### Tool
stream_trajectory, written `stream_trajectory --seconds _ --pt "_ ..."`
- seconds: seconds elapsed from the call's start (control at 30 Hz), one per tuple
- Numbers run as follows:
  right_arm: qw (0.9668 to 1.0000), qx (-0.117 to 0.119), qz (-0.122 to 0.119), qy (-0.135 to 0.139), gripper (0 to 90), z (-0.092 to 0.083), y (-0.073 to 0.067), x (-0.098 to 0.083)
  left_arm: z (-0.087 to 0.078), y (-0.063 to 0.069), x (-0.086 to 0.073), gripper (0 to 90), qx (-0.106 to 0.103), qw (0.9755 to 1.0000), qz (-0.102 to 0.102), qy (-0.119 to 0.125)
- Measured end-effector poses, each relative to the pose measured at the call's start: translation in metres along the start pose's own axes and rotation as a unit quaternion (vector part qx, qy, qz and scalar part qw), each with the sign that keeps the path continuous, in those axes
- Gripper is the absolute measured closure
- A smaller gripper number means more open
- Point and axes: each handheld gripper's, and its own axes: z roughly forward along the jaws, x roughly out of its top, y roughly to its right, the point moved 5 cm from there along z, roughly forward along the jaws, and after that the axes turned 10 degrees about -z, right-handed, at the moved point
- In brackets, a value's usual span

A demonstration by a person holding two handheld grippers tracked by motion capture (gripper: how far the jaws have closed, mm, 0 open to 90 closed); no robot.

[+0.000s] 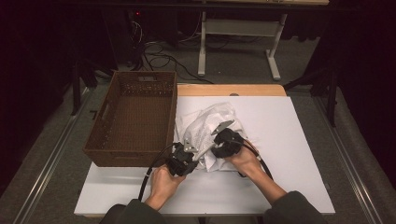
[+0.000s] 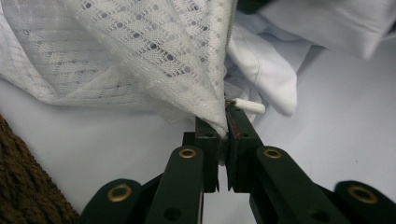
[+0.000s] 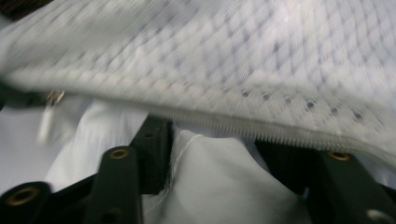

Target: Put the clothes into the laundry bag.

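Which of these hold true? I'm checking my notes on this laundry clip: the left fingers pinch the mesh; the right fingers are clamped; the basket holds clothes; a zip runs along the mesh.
1. The left gripper pinches the white mesh bag. True.
2. The right gripper is clamped shut. False: its fingers stand apart, with white cloth between them.
3. The wicker basket holds clothes. False: nothing lies in it.
4. A zip runs along the mesh. True.

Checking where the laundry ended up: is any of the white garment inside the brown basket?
No: the white garment lies bunched on the table beside the wicker basket.
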Motion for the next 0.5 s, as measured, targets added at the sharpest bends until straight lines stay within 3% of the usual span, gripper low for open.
stream_trajectory --seconds 0.1,0.23,0.3,0.33,0.43,0.5 --pt "0.9998 -0.003 -0.014 -0.015 37.8 -0.008 -0.006 -0.012 -0.002 0.001 0.0 84.7 0.001 1.0 -0.002 0.007" --pt "0.9986 0.007 -0.02 -0.048 35.6 0.011 -0.008 -0.021 -0.006 0.006 0.003 84.7 -0.007 0.9997 0.008 0.023" --pt "0.9966 -0.006 -0.04 -0.072 44.6 0.024 -0.012 -0.021 -0.006 0.008 0.005 84.6 -0.009 0.9995 0.012 0.026" --pt "0.9943 -0.019 -0.061 -0.085 50.9 0.027 -0.012 -0.02 -0.005 0.008 0.005 84.6 -0.011 0.9995 0.012 0.025" --pt "0.9921 -0.032 -0.073 -0.097 78.9 0.023 -0.012 -0.015 -0.002 0.009 0.006 84.6 -0.014 0.9995 0.015 0.022" --pt "0.9955 -0.012 -0.052 -0.078 83.1 0.016 -0.009 -0.013 -0.002 0.011 0.007 84.7 -0.014 0.9995 0.019 0.022"
